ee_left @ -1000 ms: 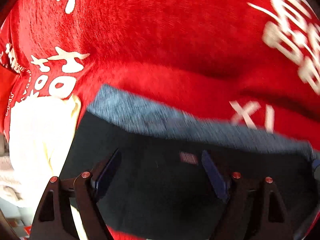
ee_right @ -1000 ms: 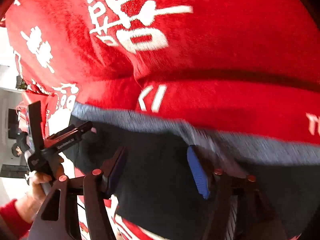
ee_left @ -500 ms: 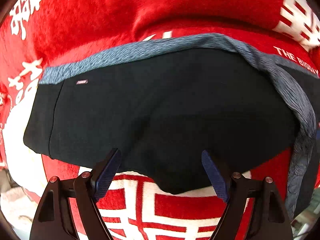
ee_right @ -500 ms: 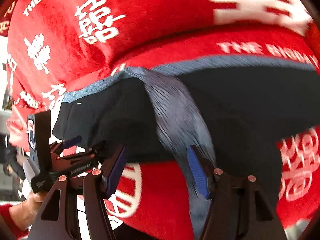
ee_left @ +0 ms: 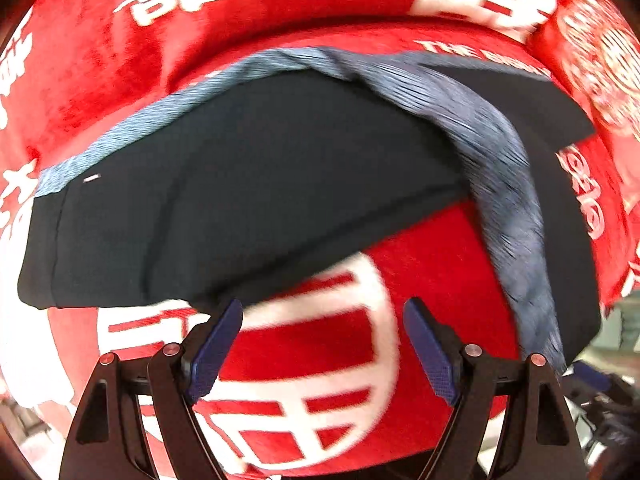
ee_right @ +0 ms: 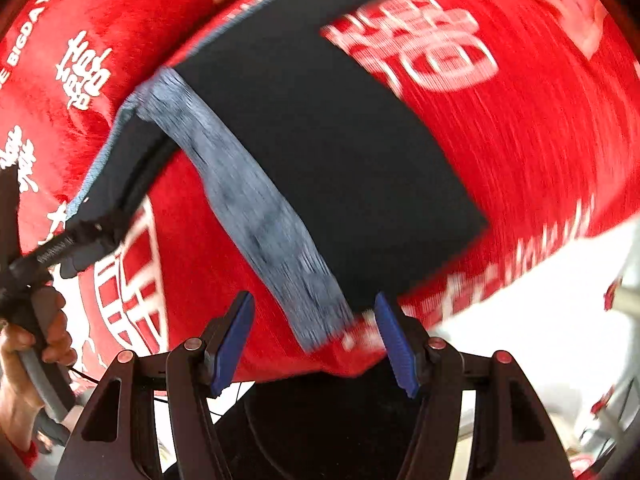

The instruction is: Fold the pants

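**Pants Laid Out, Both Grippers Released**

While neither gripper holds any cloth, the dark pants [ee_left: 280, 184] lie spread on the red blanket [ee_left: 312, 364] that covers the surface. The left gripper [ee_left: 322, 344] hovers just short of the near hem, its jaws spread wide and empty; red and white blanket print shows between them. The right gripper [ee_right: 316, 340] is likewise released, its jaws apart, with the end of the grey-blue waistband [ee_right: 256, 216] lying between the blue pads without being pinched.

The waistband runs along the far edge and doubles back across the dark fabric toward the right gripper. This suggests one half already laid over the other, the band left loose to mark the fold line. The next grasp probably belongs at that band end or at the near hem.

Legible writing: "BIGDAY" [ee_right: 28, 28] on the blanket, plus white Chinese characters and a partial "THE". A small pale tag [ee_left: 91, 178] sits near the waistband; its text is too small to read.
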